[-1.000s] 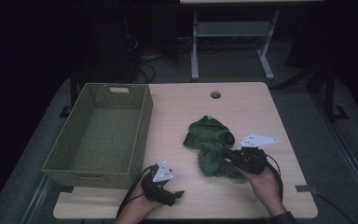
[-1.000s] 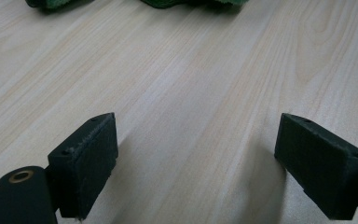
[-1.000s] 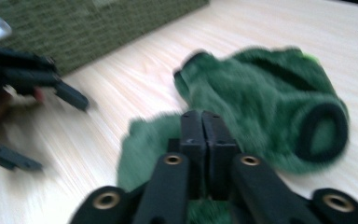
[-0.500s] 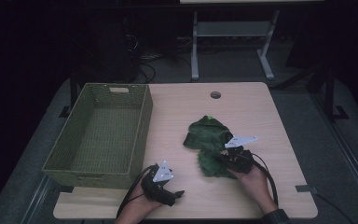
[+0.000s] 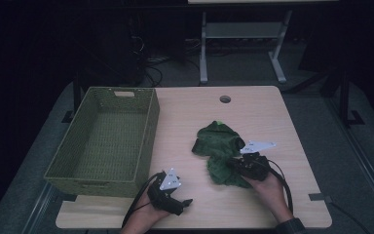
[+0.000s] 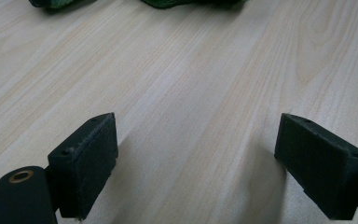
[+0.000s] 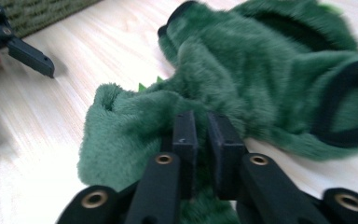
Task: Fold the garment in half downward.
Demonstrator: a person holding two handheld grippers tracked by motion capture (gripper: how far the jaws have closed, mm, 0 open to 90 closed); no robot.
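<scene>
Garment (image 5: 219, 146) lies crumpled, long axis from table's far side toward right gripper (image 5: 237, 165).

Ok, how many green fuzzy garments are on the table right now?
1. The green fuzzy garment lies crumpled right of the basket, its near end at the right gripper. Its folds could hide another.

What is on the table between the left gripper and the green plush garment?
Nothing: bare table separates left gripper from green plush garment, in the left gripper view.

left gripper (image 5: 187, 202) spread wide, right gripper (image 7: 200, 135) nearly closed
</scene>
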